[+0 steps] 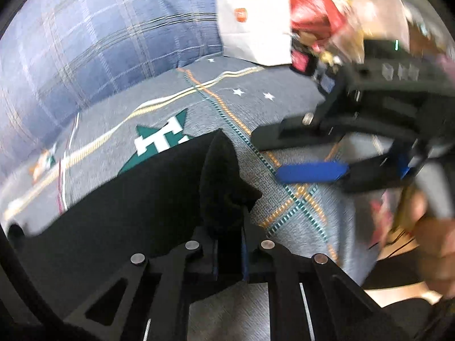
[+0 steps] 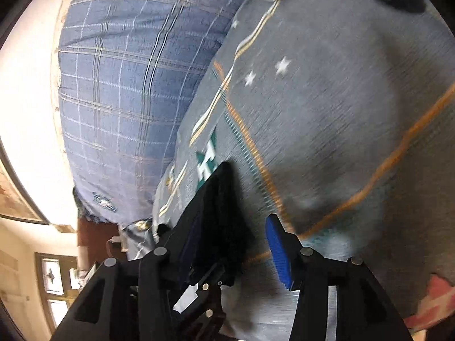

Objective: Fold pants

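While bunched, pants (image 1: 216, 187) sit between closed left jaws.

Left gripper (image 1: 230, 227): black angular linkage arms, round silver pivot pins. Right gripper (image 2: 250, 244): same black frame, blue finger pads (image 2: 277, 251).

Grey bedspread (image 1: 287, 91) with orange, white and teal stripes, small white stars and a green star patch, spread over a bed. Blue plaid pillow (image 2: 128, 85) against a bright white wall (image 2: 25, 99). White paper bag (image 1: 253, 17) beside red clutter (image 1: 310, 8) at the far edge. Dark-framed picture (image 2: 14, 199) on the wall; wooden cabinet with glass panes (image 2: 54, 278) below, brightly lit.
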Available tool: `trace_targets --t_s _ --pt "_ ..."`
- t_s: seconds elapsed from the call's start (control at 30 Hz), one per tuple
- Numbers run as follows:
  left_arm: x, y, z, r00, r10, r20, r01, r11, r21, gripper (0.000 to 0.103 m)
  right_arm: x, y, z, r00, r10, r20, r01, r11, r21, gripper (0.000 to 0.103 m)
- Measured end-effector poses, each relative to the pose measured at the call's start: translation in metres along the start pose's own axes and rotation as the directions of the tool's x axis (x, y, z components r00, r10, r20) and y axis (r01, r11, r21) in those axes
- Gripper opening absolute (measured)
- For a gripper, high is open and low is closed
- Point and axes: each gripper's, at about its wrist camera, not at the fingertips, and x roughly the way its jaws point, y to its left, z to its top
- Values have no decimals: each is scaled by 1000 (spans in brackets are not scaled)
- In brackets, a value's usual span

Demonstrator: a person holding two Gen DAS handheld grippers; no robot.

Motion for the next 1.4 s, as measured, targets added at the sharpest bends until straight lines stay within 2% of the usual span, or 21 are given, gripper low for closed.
trace_targets --t_s 0.13,0.23,0.27,0.3,0.37,0.47,0.53,0.63,0.77,0.83,0.9,1.0,1.07,1.1,1.13,1.17,1.2,1.23,1.27,1.33,1.4 --pt "-8 6 0 998 -65 -2 65 995 -74 11 24 2 -3 998 43 -44 -41 998 42 51" --pt "-18 9 -1 997 -77 0 76 992 -98 11 34 7 -5 998 43 -50 -41 998 51 51" --pt "-22 12 -1 996 -86 3 86 990 -113 11 34 11 -7 998 41 -37 -39 998 43 42" --pt "-27 18 0 995 -95 12 96 987 -130 11 32 21 -8 999 41 -24 -41 999 10 31" --pt "-45 29 -2 992 -114 45 120 979 -164 11 26 40 -13 999 43 2 -43 997 -64 24" --pt "-79 50 -11 987 -118 107 140 965 -223 11 26 79 -28 996 85 -1 -83 976 -199 19" --pt "-103 70 -22 982 -119 144 154 952 -266 11 36 108 -43 993 121 -19 -121 949 -292 19" --pt "-121 101 -39 978 -103 180 158 934 -322 11 54 135 -62 984 164 -64 -176 917 -357 19" --pt "-128 155 -72 979 -86 183 159 889 -430 11 102 159 -85 980 130 -148 -179 903 -391 18" --pt "-121 179 -93 982 -92 168 163 860 -483 11 138 165 -96 978 64 -198 -139 910 -391 18" --pt "-108 202 -111 982 -122 142 180 816 -549 13 166 167 -103 974 6 -228 -97 916 -390 18" --pt "-94 227 -123 987 -128 100 162 740 -653 15 193 164 -109 963 -72 -261 -39 917 -397 19" --pt "-96 234 -122 982 -154 106 185 718 -671 21 190 169 -107 967 -64 -247 -45 910 -412 19" --pt "-99 235 -122 982 -153 108 185 716 -673 33 179 175 -106 975 -39 -219 -61 900 -431 20" --pt "-101 234 -121 982 -154 111 188 721 -667 48 165 180 -104 980 -1 -199 -90 888 -450 21" --pt "-103 232 -121 981 -155 115 192 727 -659 54 154 181 -104 983 21 -183 -105 881 -462 32" --pt "-105 229 -120 981 -153 123 196 732 -653 59 136 180 -101 991 44 -128 -100 875 -474 60" --pt "-107 227 -118 980 -148 131 198 738 -645 59 128 182 -99 995 50 -86 -84 878 -471 76" --pt "-108 226 -115 980 -147 133 198 742 -641 59 117 178 -96 997 65 -32 -73 885 -461 87" --pt "-106 226 -112 980 -141 137 196 745 -638 60 103 162 -83 999 33 39 -14 912 -409 87" --pt "-99 229 -109 987 -110 116 159 751 -641 59 97 149 -75 997 -10 82 39 931 -362 87"
